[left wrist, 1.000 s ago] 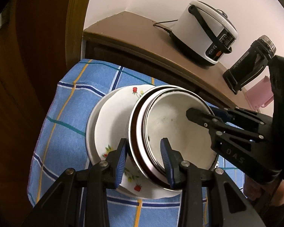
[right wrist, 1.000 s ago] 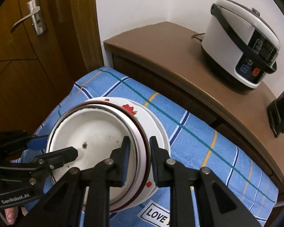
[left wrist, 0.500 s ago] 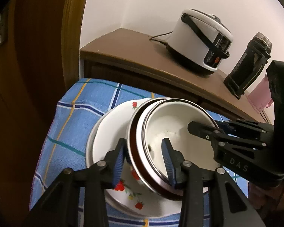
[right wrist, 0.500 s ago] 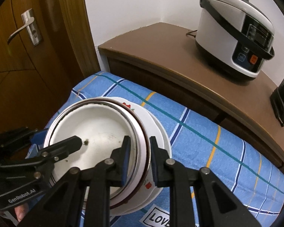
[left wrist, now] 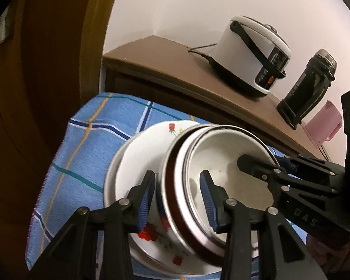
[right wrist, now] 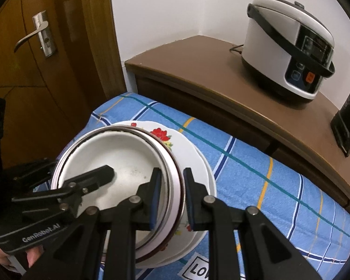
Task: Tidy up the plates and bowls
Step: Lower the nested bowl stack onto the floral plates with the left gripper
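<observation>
While both grippers work the same stack, the white bowl (left wrist: 221,163) with the dark brown rim band sits tipped up, its mouth facing toward the right hand-held gripper (right wrist: 171,196) and its low edge resting on the floral plate (left wrist: 142,154). That plate lies flat on a blue checked cloth (right wrist: 256,175) just in front of the brown bench (right wrist: 198,58) with the rice cooker (right wrist: 289,46). Right gripper's jaws are narrow and clamped on the bowl's rim, one finger inside, one outside. Left hand-held gripper (left wrist: 177,200) straddles the opposite rim at medium width, but I can't tell whether its pads actually press on it. Being round, the bowl has no real long axis.
</observation>
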`<state>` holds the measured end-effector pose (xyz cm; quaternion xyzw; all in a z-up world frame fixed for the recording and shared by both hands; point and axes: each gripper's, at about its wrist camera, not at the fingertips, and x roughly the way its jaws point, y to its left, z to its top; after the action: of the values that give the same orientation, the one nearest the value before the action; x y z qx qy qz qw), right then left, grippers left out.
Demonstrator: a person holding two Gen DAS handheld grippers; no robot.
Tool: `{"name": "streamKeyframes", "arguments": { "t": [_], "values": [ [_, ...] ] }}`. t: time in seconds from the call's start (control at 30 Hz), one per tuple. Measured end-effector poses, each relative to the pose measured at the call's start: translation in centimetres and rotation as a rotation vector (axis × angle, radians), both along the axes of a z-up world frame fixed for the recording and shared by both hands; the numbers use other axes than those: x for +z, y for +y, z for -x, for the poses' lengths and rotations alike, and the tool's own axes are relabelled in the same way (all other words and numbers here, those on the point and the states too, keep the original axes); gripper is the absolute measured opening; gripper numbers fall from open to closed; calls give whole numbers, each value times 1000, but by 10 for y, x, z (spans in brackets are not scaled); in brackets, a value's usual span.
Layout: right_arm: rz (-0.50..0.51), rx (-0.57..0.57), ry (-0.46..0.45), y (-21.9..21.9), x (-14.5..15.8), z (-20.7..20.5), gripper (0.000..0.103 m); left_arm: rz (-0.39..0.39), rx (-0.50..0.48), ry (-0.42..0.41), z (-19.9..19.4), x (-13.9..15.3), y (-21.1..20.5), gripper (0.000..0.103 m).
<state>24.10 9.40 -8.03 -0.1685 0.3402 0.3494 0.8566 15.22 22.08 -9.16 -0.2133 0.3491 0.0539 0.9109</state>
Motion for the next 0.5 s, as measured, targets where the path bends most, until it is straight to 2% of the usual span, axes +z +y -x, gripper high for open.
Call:
{"name": "streamKeyframes", "arguments": {
  "t": [0.23, 0.43, 0.5],
  "values": [
    [9, -5, -25, 1, 0, 0, 22, -20, -2, -13, 2, 3, -2, 43],
    [0, -22, -42, -4, -2, -3, 33, -37, 14, -42, 7, 6, -2, 43],
    [-2, -33, -48, -6, -3, -4, 40, -41, 16, -52, 6, 6, -2, 44]
  ]
}}
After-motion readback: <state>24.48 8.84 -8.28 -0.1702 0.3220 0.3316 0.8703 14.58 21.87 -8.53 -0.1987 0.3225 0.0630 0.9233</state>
